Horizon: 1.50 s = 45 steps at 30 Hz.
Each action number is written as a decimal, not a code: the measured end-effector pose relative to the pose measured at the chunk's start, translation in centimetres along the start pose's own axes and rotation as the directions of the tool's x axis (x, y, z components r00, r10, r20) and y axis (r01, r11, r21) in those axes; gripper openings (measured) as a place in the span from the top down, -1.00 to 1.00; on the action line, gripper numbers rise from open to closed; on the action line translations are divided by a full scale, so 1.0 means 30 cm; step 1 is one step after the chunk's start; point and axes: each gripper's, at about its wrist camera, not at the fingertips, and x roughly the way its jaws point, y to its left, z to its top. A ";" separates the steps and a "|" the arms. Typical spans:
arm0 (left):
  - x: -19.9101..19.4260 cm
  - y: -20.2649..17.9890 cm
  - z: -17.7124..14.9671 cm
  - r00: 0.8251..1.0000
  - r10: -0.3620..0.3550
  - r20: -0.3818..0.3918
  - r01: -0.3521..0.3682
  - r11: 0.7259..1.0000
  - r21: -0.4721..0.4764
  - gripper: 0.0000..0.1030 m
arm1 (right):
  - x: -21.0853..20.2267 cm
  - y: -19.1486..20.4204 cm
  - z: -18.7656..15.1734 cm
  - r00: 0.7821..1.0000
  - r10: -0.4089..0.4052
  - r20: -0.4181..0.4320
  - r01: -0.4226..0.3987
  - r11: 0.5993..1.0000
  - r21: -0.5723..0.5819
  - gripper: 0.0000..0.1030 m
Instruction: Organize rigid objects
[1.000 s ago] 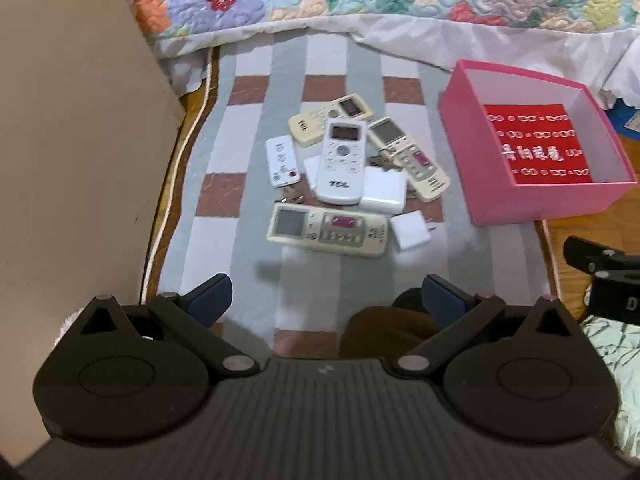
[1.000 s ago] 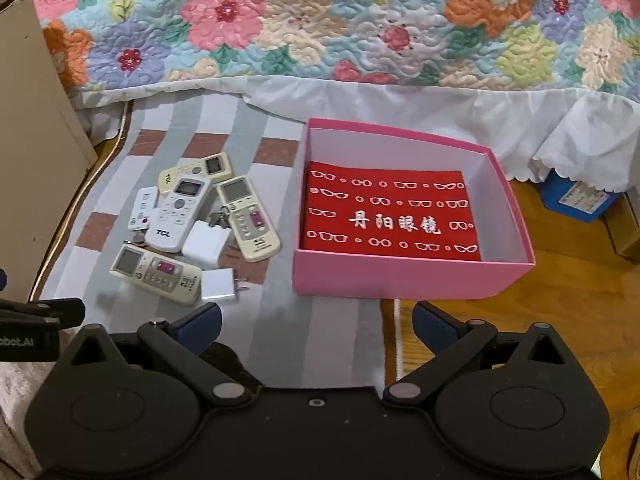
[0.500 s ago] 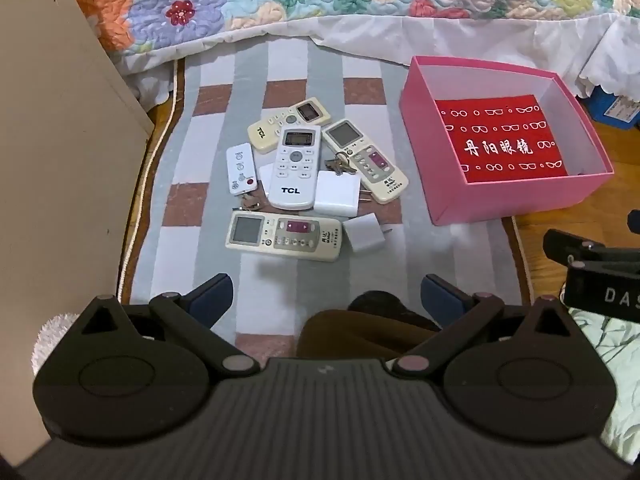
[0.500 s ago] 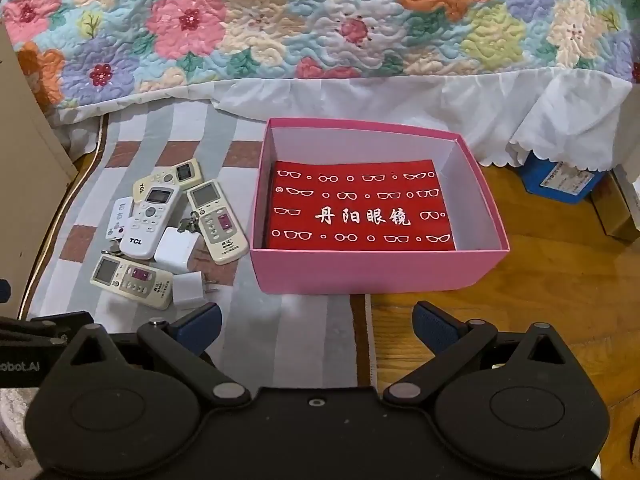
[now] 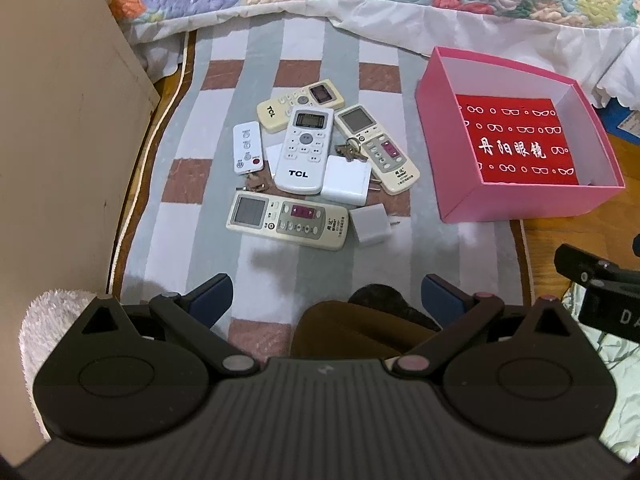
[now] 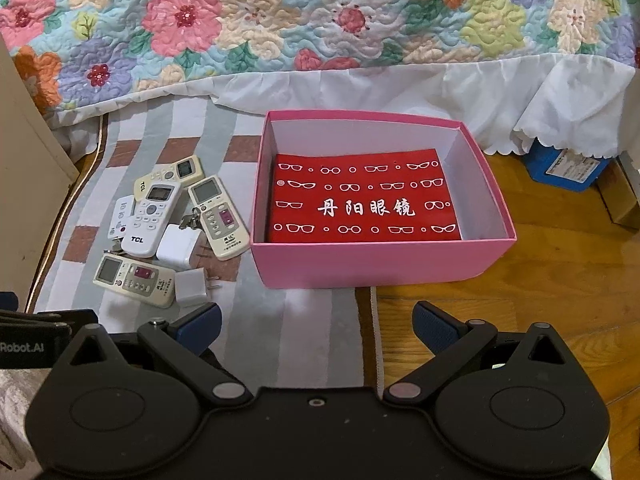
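Note:
A heap of remotes lies on a striped rug: a white TCL remote (image 5: 305, 149) (image 6: 151, 218), a cream remote (image 5: 286, 219) (image 6: 134, 279) nearest me, and several more. Two white chargers (image 5: 346, 181) (image 5: 371, 225) and a bunch of keys (image 5: 352, 151) lie among them. To their right an open pink box (image 5: 516, 202) (image 6: 380, 264) holds a red sheet with white glasses print. My left gripper (image 5: 326, 298) hovers open, short of the heap, with nothing between its fingers. Over the rug's right edge, before the box, my right gripper (image 6: 316, 322) is open and holds nothing.
A bed with a floral quilt (image 6: 320, 20) and white skirt runs along the far side. A beige cabinet wall (image 5: 60, 140) stands at the left. Wooden floor (image 6: 560, 280) lies right of the rug, with a blue box (image 6: 564, 168) near the bed skirt.
Both cameras have drifted: the heap and the pink box shift sideways and back in each view. Both grippers stay open and nothing on the rug has been touched.

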 end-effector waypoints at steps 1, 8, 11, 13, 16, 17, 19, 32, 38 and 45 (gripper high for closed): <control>0.002 0.002 0.000 1.000 -0.003 -0.003 0.003 1.000 -0.002 -0.98 | 0.001 0.002 0.000 1.000 -0.001 -0.001 0.001 1.000 -0.001 -1.00; 0.005 0.000 -0.006 1.000 -0.007 0.001 0.007 1.000 -0.005 -0.98 | 0.000 0.006 0.002 1.000 0.000 0.006 0.000 1.000 -0.003 -0.99; 0.005 -0.002 -0.004 1.000 -0.007 0.003 0.007 1.000 -0.007 -0.98 | 0.000 0.009 0.002 1.000 -0.001 0.010 0.001 1.000 -0.007 -0.99; 0.005 -0.001 -0.003 1.000 -0.007 0.005 0.007 1.000 -0.012 -0.98 | 0.001 0.010 0.001 1.000 -0.001 0.010 0.002 1.000 -0.007 -1.00; 0.007 0.007 -0.007 1.000 -0.009 0.011 0.009 1.000 -0.018 -0.99 | 0.002 0.008 0.000 1.000 -0.001 0.010 0.001 1.000 -0.007 -1.00; 0.007 0.010 -0.010 1.000 -0.009 0.013 0.009 1.000 -0.020 -0.98 | 0.002 0.010 0.000 1.000 -0.002 0.010 0.002 1.000 -0.008 -0.99; 0.009 0.015 -0.014 1.000 -0.008 0.016 0.008 1.000 -0.024 -0.99 | 0.002 0.011 0.000 1.000 -0.003 0.012 0.004 1.000 -0.017 -0.99; 0.032 0.056 -0.025 0.998 0.013 0.055 -0.011 0.999 -0.049 -0.99 | 0.021 0.036 -0.004 1.000 -0.027 0.010 0.028 0.998 -0.048 -1.00; 0.014 0.058 -0.027 0.996 0.009 0.086 -0.006 0.999 -0.038 -0.99 | 0.011 0.036 0.000 0.999 -0.035 0.022 0.036 0.998 -0.046 -1.00; 0.002 0.050 -0.036 0.993 0.013 0.118 -0.010 1.000 -0.024 -0.99 | -0.010 0.012 0.008 1.000 0.015 0.028 -0.015 1.000 0.003 -1.00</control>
